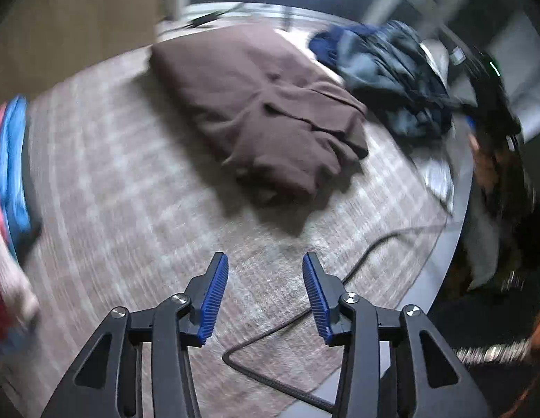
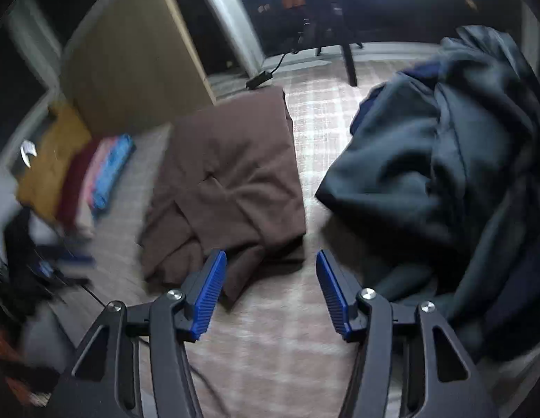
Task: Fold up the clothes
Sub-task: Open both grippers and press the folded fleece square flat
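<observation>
On the rug (image 1: 130, 188), the left view shows the brown cloth (image 1: 263, 111) folded, left gripper (image 1: 265, 296) fingers spread, holding nothing. The right view shows the right gripper (image 2: 271, 292) spread too — the dark pile (image 2: 437, 181) looks unfolded, folded stack (image 2: 95, 170) done.

This was a room in a home, its floor covered by a pale plaid rug (image 2: 322, 111) on which laundry lay about. A folded brown garment (image 2: 231, 188) rested mid-rug; to its right sat a crumpled heap of dark blue-grey clothes (image 2: 444, 181), and to its left a stack of folded yellow, red, pink and blue items (image 2: 85, 177). Beyond the brown garment stood a tan wooden cabinet (image 2: 130, 66), a white-framed dark doorway (image 2: 231, 28), chair legs (image 2: 350, 62) and a power adapter (image 2: 259, 78) with its cord, all blurred.
</observation>
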Tool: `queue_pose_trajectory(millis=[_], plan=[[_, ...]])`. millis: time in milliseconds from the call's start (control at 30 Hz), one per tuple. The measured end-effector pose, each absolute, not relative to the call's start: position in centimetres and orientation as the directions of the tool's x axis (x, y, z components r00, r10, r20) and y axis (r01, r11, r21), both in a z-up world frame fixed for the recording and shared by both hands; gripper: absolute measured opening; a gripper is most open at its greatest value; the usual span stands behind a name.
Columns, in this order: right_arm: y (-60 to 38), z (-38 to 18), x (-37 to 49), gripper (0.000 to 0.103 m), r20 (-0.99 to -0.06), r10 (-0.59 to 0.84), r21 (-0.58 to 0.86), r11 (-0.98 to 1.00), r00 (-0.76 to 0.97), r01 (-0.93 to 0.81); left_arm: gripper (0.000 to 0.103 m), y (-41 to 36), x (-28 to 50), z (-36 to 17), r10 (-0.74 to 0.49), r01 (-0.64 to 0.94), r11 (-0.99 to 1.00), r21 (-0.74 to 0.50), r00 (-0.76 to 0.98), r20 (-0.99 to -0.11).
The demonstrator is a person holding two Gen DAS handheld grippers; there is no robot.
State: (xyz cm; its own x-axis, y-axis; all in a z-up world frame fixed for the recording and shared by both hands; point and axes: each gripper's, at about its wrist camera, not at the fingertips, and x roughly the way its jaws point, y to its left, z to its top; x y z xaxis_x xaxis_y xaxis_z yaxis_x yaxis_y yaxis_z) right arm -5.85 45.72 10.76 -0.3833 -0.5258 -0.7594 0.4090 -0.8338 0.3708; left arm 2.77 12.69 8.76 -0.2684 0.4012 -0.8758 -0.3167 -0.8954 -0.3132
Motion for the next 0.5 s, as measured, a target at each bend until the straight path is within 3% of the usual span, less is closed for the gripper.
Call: queue_pose_trajectory(millis=[67,133,267,500], plan=[[44.3,11.5,-5.4,0.049,-0.746,-0.530,0.344,-0.825,-0.403,0.448,0.042,12.4,2.0,9.8,0.393,-0.309,-0.904,-0.295,-0.328,-0.859],[42.2,11.8,-5.8,0.037,-0.734,-0.540,0.321,-0.811,-0.413,0.489,0.042,12.6,0.6,10.1,0.374,-0.306,-0.913,-0.268,-0.370,-0.851],[38.4,9.8,-9.1,0.036,-0.748,-0.537,0.309,-0.802,-0.390,0.512,0.043,15.3,-2.0,9.9,0.409,-0.305,-0.904,-0.301,-0.406,-0.817],[34.7,7.5,-9.1,0.036,-0.767,-0.605,0.416,-0.722,-0.214,0.553,0.043,16.6,-1.2,6.7,0.349,-0.332,-0.914,-0.234,-0.346,-0.871]])
